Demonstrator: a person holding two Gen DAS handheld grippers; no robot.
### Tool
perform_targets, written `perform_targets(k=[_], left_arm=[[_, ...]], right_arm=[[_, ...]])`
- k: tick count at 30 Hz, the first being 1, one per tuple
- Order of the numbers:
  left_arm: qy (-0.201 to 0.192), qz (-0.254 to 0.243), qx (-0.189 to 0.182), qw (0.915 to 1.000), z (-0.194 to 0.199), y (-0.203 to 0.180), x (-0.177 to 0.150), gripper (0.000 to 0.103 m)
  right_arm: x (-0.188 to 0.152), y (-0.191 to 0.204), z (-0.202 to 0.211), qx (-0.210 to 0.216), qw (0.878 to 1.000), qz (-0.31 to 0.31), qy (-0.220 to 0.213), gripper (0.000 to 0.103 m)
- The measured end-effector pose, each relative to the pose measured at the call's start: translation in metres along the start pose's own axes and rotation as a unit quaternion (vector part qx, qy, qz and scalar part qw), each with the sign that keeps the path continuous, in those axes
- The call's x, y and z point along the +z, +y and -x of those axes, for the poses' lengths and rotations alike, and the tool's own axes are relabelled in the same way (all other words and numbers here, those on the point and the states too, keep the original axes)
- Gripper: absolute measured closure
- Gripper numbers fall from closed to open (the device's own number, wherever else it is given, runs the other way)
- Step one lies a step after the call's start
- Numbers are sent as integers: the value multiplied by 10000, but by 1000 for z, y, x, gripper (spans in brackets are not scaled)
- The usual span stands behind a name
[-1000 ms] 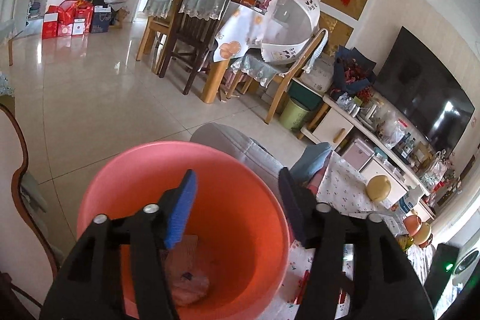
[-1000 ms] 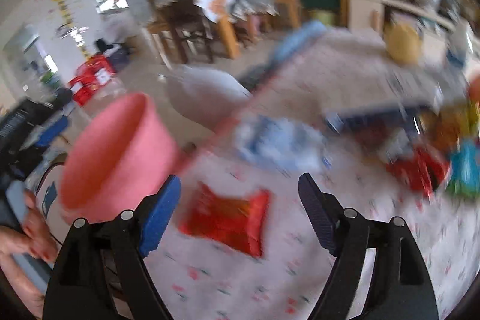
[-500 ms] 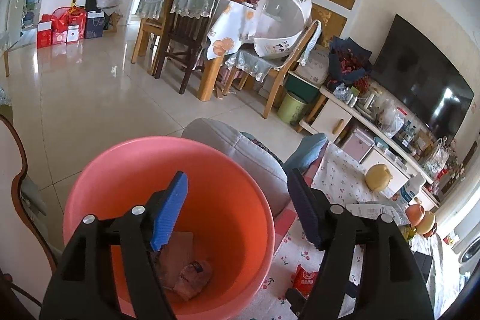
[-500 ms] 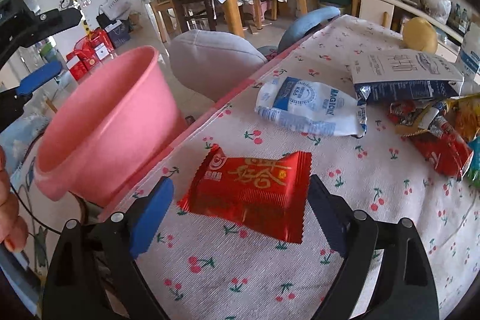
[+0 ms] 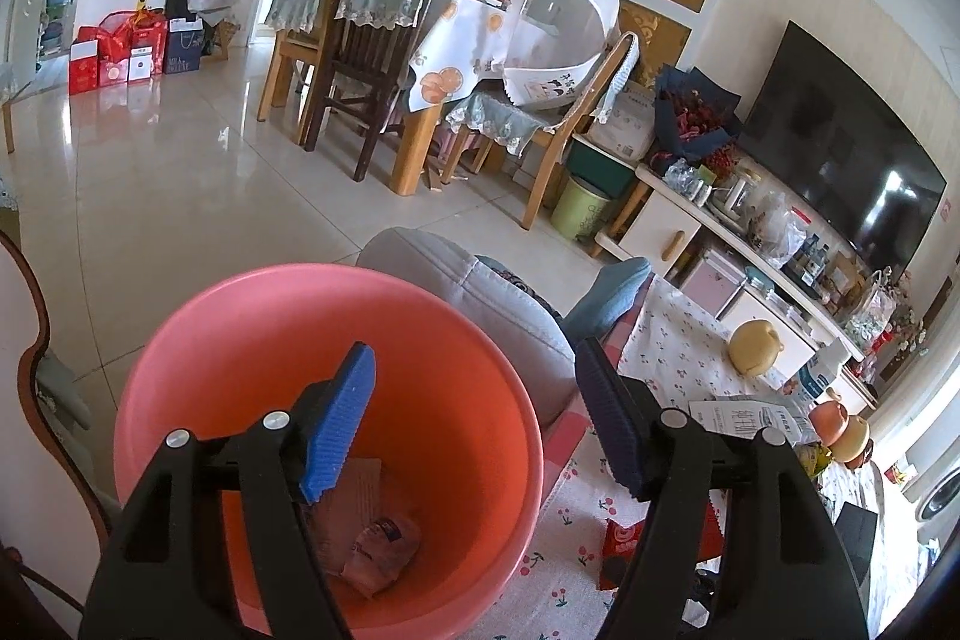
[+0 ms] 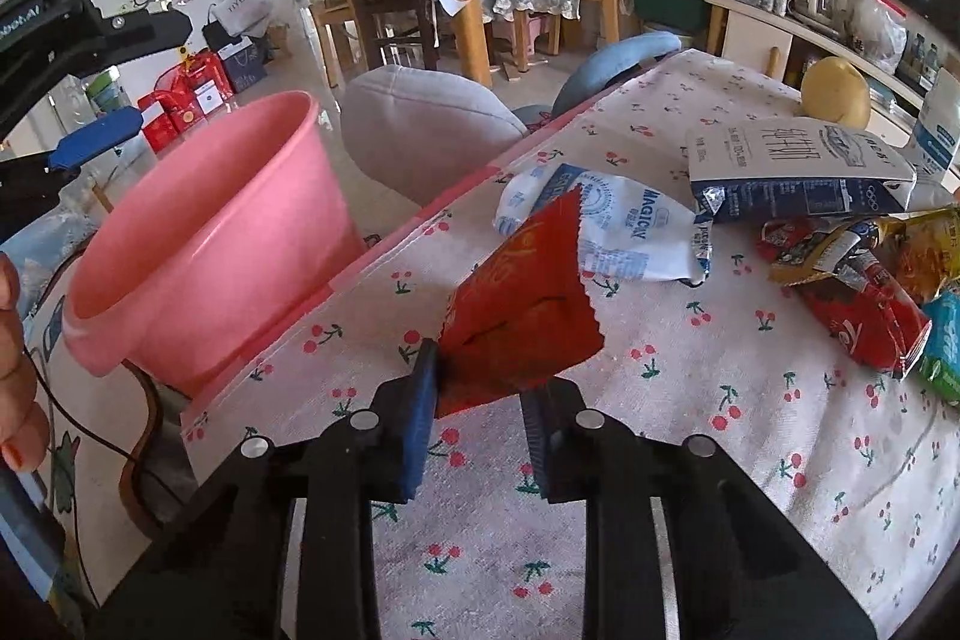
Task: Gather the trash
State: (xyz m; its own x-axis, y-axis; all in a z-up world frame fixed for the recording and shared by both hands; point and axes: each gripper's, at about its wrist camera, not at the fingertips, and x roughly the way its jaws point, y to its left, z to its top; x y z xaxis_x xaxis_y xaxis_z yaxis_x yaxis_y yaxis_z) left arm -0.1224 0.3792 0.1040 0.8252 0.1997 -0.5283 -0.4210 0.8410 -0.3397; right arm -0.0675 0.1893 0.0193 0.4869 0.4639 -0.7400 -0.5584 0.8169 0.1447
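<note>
A pink plastic bin (image 5: 372, 376) stands beside the table edge, with crumpled wrappers (image 5: 378, 550) at its bottom; it also shows in the right wrist view (image 6: 222, 244). My left gripper (image 5: 474, 418) is open and empty, hovering over the bin's mouth. My right gripper (image 6: 480, 388) is shut on a red snack wrapper (image 6: 522, 304) and holds it tilted up off the cherry-print tablecloth (image 6: 690, 460). The same wrapper shows low in the left wrist view (image 5: 624, 538).
More trash lies on the table: a white and blue pouch (image 6: 624, 226), a dark blue and white bag (image 6: 798, 172), red and yellow wrappers (image 6: 852, 274). A grey cushion (image 6: 420, 130) sits past the table edge. Chairs and a dining table (image 5: 420, 58) stand behind.
My right gripper has closed on the red wrapper, which lay flat on the cloth before, and lifted its far end. The left gripper has stayed open over the bin.
</note>
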Motion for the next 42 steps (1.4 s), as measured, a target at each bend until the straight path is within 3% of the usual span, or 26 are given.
perform_targets(k=[6, 15, 17, 19, 26, 35, 42], left_arm=[[-119, 94, 106, 9998, 6, 4, 3, 33], [-716, 611, 485, 9944, 36, 41, 21, 31], [-757, 688, 542, 9933, 38, 46, 23, 26], [-744, 700, 563, 9932, 37, 48, 25, 22], [-804, 611, 541, 9934, 35, 43, 25, 17], [-1286, -237, -2, 9914, 56, -13, 14, 11], [-1226, -834, -490, 9877, 66, -65, 0, 11]], right_arm=[[9, 9, 22, 233, 9994, 5, -237, 75], [72, 93, 48, 1011, 9895, 833, -606, 74], [77, 108, 39, 1129, 9877, 986, -442, 66], [77, 114, 33, 972, 9895, 979, -431, 37], [58, 70, 57, 738, 9943, 247, -726, 16], [17, 11, 91, 42, 9962, -8, -864, 14], [-19, -21, 118, -217, 9955, -120, -917, 13]])
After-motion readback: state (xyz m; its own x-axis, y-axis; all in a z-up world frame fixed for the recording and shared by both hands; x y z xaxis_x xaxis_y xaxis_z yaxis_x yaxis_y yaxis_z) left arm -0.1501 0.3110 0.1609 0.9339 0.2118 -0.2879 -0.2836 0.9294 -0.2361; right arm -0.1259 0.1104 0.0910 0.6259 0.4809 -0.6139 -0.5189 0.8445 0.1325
